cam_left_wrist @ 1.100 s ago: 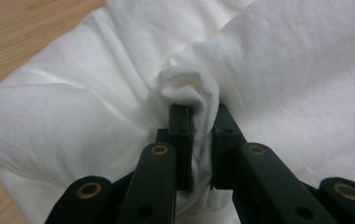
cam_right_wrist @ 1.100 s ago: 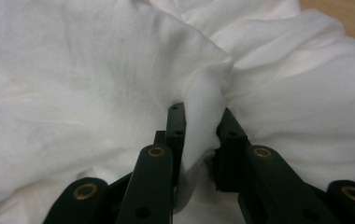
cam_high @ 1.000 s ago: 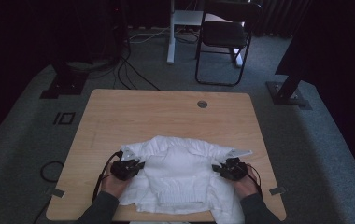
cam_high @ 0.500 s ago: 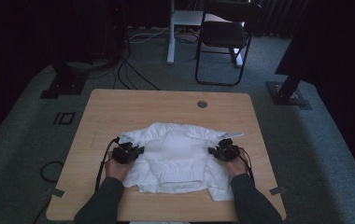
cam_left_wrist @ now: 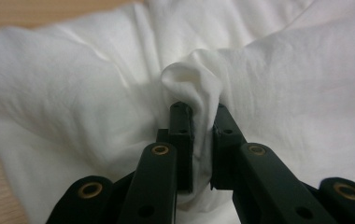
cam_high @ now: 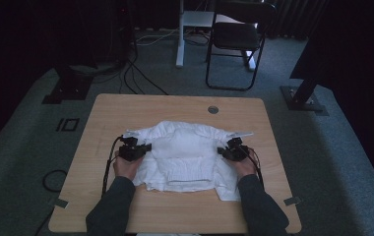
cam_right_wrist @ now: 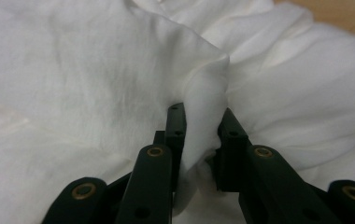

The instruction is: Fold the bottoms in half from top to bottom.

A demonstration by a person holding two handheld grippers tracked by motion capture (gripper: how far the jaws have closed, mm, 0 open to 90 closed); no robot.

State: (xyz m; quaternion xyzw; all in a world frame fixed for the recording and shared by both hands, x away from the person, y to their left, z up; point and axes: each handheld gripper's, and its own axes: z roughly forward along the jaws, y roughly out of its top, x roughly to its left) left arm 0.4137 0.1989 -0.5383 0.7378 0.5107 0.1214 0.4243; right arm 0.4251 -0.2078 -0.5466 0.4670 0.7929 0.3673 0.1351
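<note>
The wooden table [cam_high: 126,105] leaves a wide bare band beyond the white garment [cam_high: 185,152], up to a round grommet [cam_high: 213,109] near the far edge, and bare strips at both sides. The garment lies rumpled across the table's middle and near half; its near right corner reaches close to the front edge. Its underside and folds are hidden. The left gripper [cam_high: 143,149] pinches a bunched fold at the garment's left side, jaws nearly closed on cloth. The right gripper [cam_high: 223,151] clamps a thicker fold at the right side.
</note>
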